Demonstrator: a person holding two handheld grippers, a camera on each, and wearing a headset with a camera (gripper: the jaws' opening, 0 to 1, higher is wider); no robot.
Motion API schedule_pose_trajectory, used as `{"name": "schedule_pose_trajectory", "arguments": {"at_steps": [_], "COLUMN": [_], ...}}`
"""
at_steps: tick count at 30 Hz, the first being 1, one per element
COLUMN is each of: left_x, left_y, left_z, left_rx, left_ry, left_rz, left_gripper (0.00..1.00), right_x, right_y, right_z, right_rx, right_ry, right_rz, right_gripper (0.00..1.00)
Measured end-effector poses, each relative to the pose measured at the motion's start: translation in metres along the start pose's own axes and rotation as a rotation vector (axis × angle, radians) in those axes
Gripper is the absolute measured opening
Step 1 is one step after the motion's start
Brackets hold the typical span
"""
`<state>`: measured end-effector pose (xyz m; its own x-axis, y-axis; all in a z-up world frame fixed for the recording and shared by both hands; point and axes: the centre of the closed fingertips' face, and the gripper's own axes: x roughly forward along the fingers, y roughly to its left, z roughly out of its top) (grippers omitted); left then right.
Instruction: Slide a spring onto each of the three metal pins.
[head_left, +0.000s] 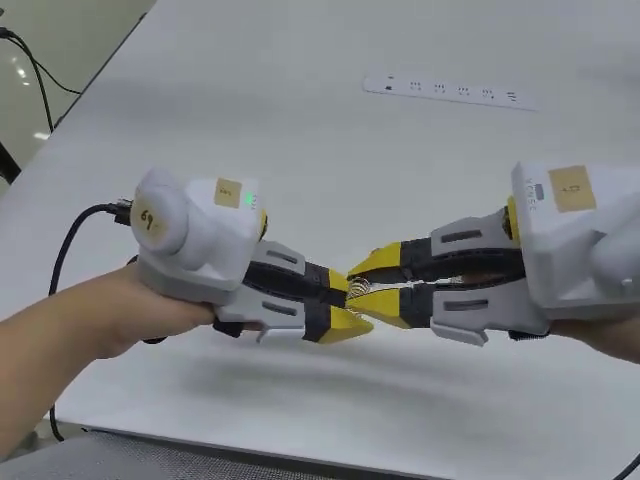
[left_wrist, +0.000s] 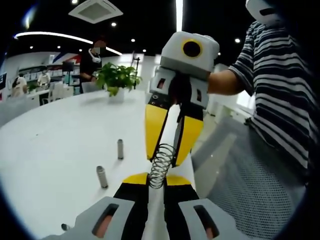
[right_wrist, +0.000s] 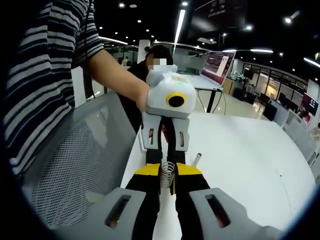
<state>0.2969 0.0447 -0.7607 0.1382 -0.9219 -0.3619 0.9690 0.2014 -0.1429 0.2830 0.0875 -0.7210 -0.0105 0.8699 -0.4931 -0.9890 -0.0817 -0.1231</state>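
Note:
My two grippers meet tip to tip above the white table (head_left: 300, 140). A small metal spring (head_left: 358, 289) sits between them. In the left gripper view the spring (left_wrist: 161, 166) runs from my left gripper's (left_wrist: 156, 181) yellow tips up between the right gripper's yellow fingers (left_wrist: 155, 127). In the right gripper view the spring (right_wrist: 167, 173) stands between my right gripper's (right_wrist: 167, 172) tips, with the left gripper facing it. Both pairs of jaws are closed onto the spring. Two upright metal pins (left_wrist: 120, 149) (left_wrist: 102, 176) stand on the table, and one pin (right_wrist: 197, 159) shows in the right gripper view.
A white power strip (head_left: 440, 90) lies at the far side of the table. A black cable (head_left: 65, 255) trails off the left gripper. A mesh chair (left_wrist: 245, 170) stands at the table's near edge. A potted plant (left_wrist: 117, 77) and people are far behind.

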Motion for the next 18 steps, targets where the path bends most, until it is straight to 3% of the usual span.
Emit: {"name": "schedule_pose_trajectory", "arguments": {"at_steps": [18], "left_x": [-0.0037], "left_y": [0.0002], "left_z": [-0.0032], "left_rx": [-0.026], "left_ry": [0.013], "left_rz": [0.008], "left_gripper": [0.04], "right_x": [0.0019], "right_y": [-0.0020], "right_z": [-0.0009], "right_rx": [0.007], "right_ry": [-0.011], "right_rz": [0.003], "right_gripper": [0.06]}}
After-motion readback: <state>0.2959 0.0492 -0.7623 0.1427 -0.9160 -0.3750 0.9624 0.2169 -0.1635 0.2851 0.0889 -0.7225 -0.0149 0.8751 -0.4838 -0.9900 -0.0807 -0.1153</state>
